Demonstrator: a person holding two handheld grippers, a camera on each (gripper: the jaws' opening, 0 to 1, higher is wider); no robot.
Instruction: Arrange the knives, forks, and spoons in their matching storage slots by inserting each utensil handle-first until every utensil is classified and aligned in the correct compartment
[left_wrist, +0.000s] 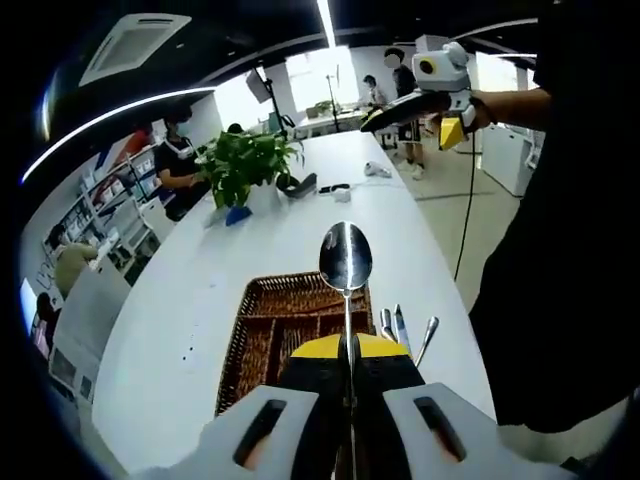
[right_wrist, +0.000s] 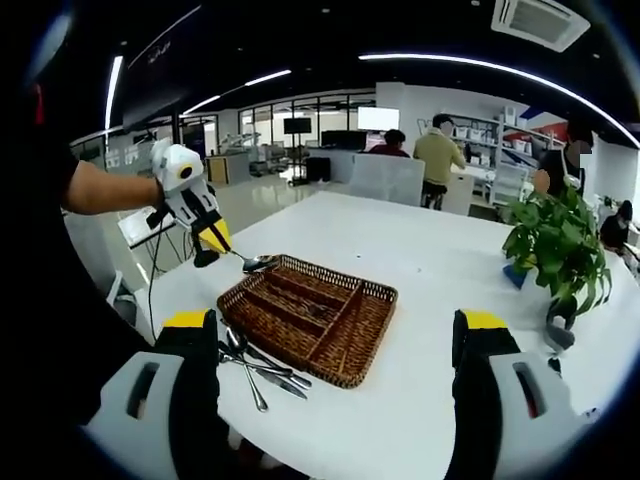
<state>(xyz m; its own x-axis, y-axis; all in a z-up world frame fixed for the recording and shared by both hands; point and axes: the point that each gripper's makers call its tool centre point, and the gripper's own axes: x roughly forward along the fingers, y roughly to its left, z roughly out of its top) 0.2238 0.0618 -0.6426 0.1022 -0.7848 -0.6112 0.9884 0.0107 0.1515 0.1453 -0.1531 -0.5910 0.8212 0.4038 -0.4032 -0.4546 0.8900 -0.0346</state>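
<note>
Gripping spoon (left_wrist: 346, 258) above basket rim (left_wrist: 300, 284)

A shiny steel spoon (left_wrist: 346, 262), bowl outward, is clamped by its handle above the brown wicker divided tray (right_wrist: 310, 318), with several steel utensils (right_wrist: 256, 366) loose on the white table just beside the tray's near-left edge.

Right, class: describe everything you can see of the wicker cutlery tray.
The wicker cutlery tray is brown woven basketwork, rectangular, split by dividers into long slots plus a cross compartment. All compartments look empty. It sits flat on the white table, with loose cutlery lying beside it. The left gripper holds a spoon above its edge.
</note>
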